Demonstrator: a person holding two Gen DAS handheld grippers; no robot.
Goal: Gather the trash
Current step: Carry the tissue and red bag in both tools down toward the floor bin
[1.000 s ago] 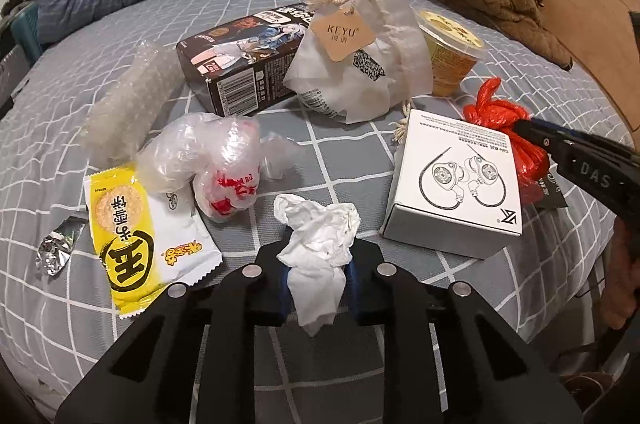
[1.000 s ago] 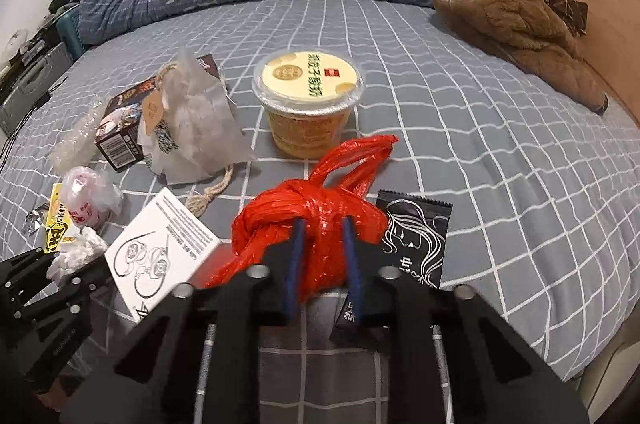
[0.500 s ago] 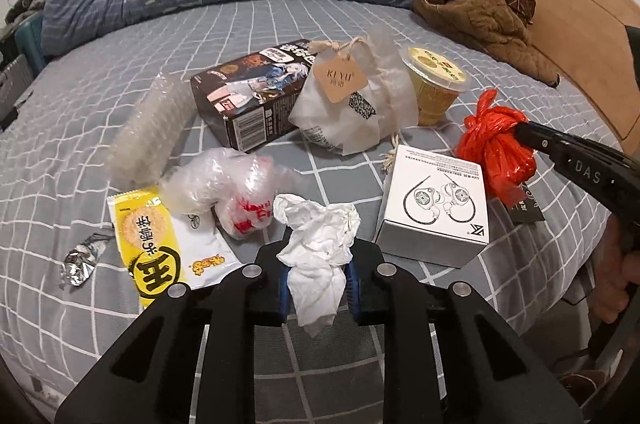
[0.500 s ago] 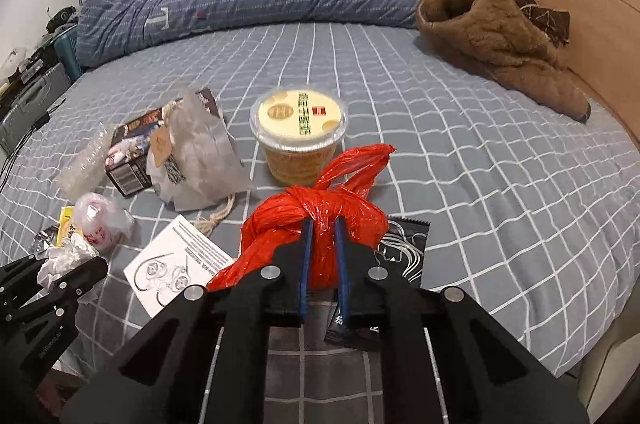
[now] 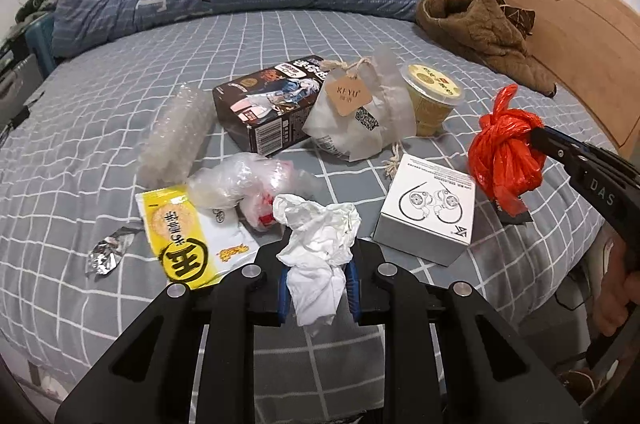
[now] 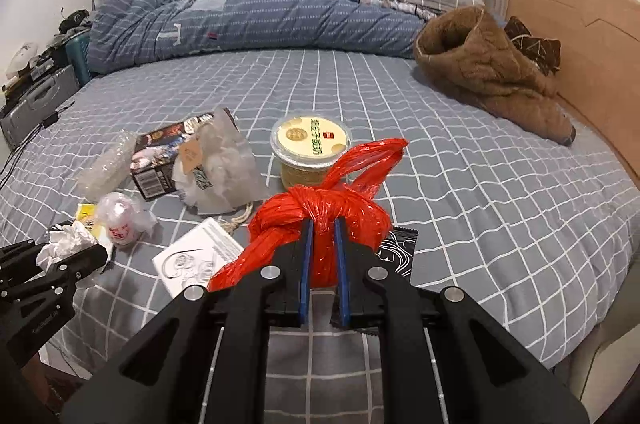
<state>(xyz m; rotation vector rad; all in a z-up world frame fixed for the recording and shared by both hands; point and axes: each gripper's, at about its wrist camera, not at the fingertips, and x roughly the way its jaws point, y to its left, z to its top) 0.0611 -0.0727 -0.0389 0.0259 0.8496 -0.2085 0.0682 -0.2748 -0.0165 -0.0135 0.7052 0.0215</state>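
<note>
You've got the crumpled tissue (image 5: 320,244) pinched tight in your left gripper (image 5: 318,284), hanging just off the bed (image 5: 280,36) in front of the white box (image 5: 430,210). Your right gripper (image 6: 323,256) is clamped on the knotted red bag (image 6: 320,212), held up right of that box. Yellow wrapper (image 5: 180,236) and clear bags (image 5: 240,180) lie left of the box, cup (image 5: 432,96) behind it.

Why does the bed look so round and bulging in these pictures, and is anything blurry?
Left wrist view: the wide lens bends the bed into a dome and darkens the corners; the white tissue in the left gripper looks sharp. Right wrist view: same curving; the red bag in the right gripper is crisp, under soft, even light.
</note>
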